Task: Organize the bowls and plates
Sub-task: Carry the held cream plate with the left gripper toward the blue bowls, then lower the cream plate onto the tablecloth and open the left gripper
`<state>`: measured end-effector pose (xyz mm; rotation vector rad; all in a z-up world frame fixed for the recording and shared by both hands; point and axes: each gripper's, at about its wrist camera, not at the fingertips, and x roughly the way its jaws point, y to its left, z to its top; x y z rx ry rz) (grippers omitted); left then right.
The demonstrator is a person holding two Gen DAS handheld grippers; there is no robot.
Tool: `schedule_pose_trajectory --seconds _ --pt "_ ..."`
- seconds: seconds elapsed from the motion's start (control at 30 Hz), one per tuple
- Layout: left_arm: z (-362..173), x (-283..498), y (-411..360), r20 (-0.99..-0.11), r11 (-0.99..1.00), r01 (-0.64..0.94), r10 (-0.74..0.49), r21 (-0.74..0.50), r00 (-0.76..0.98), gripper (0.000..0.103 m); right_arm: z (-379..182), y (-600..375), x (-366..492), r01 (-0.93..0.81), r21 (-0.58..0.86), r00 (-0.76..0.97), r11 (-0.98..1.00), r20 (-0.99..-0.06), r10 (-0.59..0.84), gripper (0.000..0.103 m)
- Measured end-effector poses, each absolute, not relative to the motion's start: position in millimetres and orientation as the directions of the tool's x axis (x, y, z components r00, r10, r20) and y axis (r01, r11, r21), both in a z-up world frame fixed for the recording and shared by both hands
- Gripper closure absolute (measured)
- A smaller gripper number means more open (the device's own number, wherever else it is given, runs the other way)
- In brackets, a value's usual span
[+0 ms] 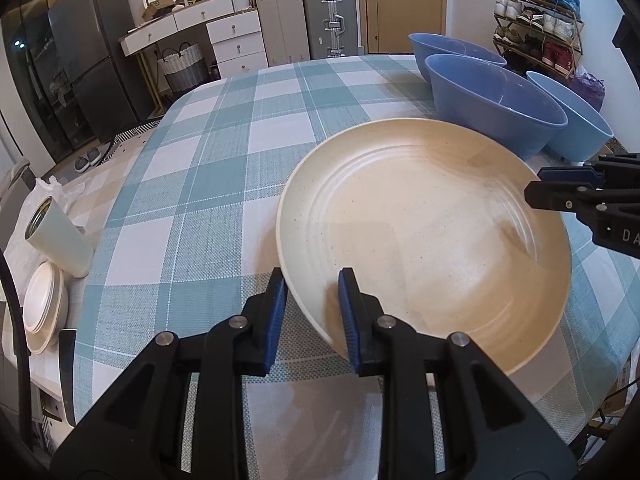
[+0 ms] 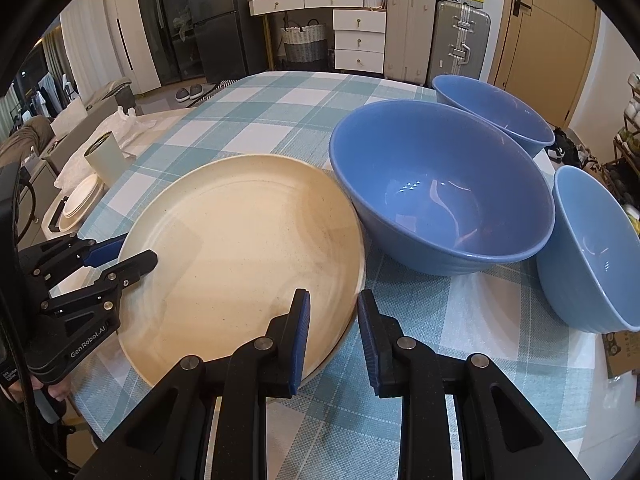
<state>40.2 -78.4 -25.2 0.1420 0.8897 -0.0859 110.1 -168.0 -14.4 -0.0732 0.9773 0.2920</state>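
Observation:
A large cream plate (image 1: 424,240) (image 2: 240,248) sits over the checked tablecloth (image 1: 200,168), held from both sides. My left gripper (image 1: 314,312) (image 2: 134,252) is shut on its near-left rim, one pad inside the plate and one outside. My right gripper (image 2: 334,332) (image 1: 536,184) is shut on the opposite rim the same way. Three blue bowls stand upright just beyond the plate: a big one (image 2: 440,184) (image 1: 496,104) close to its far edge, one behind (image 2: 492,108) (image 1: 452,50), and one at the right (image 2: 592,248) (image 1: 580,120). Whether the plate touches the table I cannot tell.
A small stack of white plates (image 1: 42,304) (image 2: 82,200) and a pale green cup (image 1: 60,240) (image 2: 106,160) sit on a side surface left of the table. Drawers, suitcases and a fridge stand along the far wall, and a shoe rack (image 1: 536,28) at the right.

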Motion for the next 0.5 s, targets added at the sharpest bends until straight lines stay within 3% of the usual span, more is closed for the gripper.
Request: schedule_pose_trajectory --seconds 0.5 --pt "-27.7 42.1 -75.2 -0.790 0.988 0.141 -0.042 0.057 0.612 0.078 -16.6 -170.5 110.0 -0.273 0.082 0.514 0.958 -0.830 0.218 0.076"
